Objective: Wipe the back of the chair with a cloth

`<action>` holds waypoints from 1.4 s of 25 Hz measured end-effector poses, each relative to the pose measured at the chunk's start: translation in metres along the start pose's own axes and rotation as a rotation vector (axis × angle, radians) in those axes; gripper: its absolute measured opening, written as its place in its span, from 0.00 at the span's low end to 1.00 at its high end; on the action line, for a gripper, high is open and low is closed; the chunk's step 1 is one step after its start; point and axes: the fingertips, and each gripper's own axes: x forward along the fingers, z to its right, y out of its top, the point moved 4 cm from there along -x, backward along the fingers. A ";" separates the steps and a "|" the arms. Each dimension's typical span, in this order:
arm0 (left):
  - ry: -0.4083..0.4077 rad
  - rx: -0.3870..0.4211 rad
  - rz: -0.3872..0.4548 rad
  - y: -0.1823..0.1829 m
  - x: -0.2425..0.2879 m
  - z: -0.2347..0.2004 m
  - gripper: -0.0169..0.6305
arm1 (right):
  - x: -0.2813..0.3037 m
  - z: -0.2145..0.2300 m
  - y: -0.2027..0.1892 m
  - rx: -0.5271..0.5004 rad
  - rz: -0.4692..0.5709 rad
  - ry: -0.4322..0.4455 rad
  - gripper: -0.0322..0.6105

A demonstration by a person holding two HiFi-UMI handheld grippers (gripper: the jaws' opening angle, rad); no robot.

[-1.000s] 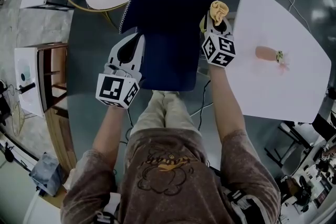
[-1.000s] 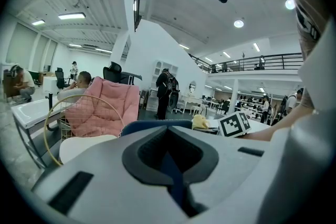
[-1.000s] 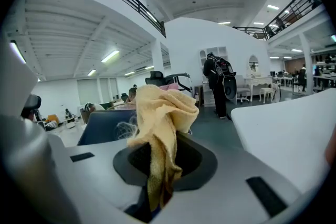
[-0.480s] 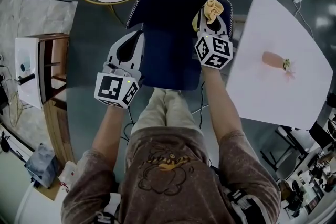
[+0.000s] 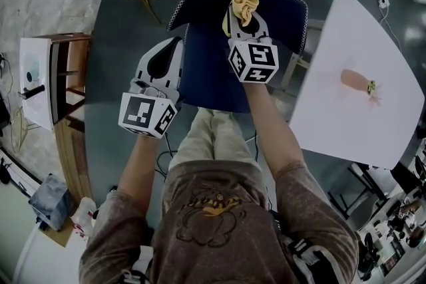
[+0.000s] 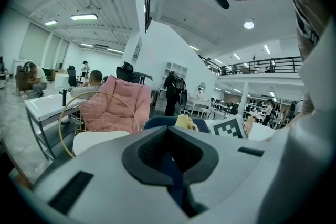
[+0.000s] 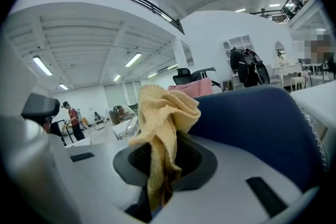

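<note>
Only the head view shows both tools at the blue chair (image 5: 213, 76). The right gripper view alone shows the yellow cloth (image 7: 163, 113) pinched between closed jaws and bunching above them beside the chair's back. The right hand-held gripper (image 5: 243, 18) holds that cloth at the middle of the chair's top edge. The left hand-held gripper (image 5: 174, 46), jaws drawn together, lies along the chair's left edge. A second ago the cloth was at the chair's right corner.

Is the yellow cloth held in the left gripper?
No, the yellow cloth is pinched between the right gripper's jaws, beside the blue chair.
</note>
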 end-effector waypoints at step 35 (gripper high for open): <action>-0.086 -0.015 -0.006 -0.024 0.004 0.026 0.03 | -0.092 0.025 -0.027 -0.020 0.017 -0.111 0.16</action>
